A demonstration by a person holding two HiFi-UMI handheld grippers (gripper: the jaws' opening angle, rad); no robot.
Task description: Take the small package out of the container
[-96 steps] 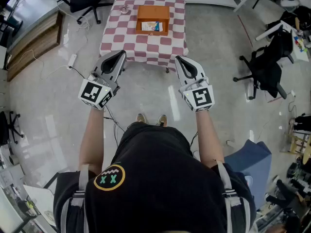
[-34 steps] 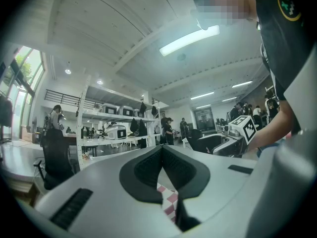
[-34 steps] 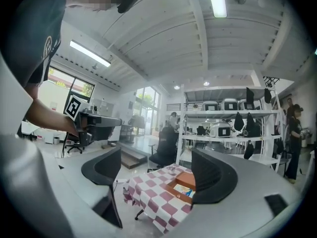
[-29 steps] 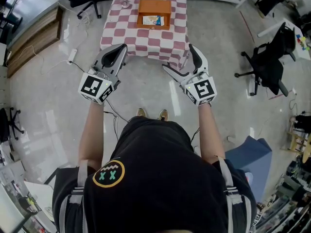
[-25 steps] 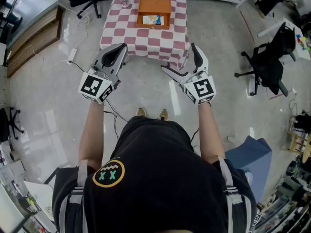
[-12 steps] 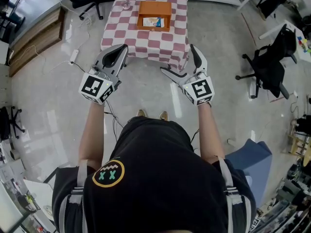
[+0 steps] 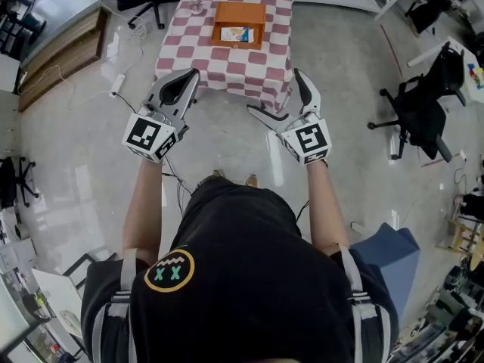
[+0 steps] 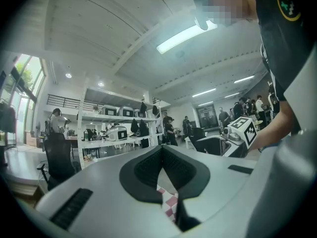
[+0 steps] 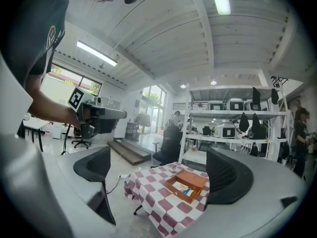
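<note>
In the head view, a worktop draped in a pink-and-white checked cloth (image 7: 227,66) stands at the top centre of the frame. On it sits an open orange wooden box (image 7: 240,12), and the small blue-and-white package (image 7: 236,34) lies inside it. The left gripper (image 7: 192,75) and the right gripper (image 7: 273,91) hover over the grey floor (image 7: 91,165), short of the worktop's near edge.

In the left gripper view, the jaws are pressed together with nothing held; a sliver of checked cloth shows beneath them.

In the right gripper view, the jaws stand wide apart and empty, with the box and package at lower centre between them, well apart from them.
</note>
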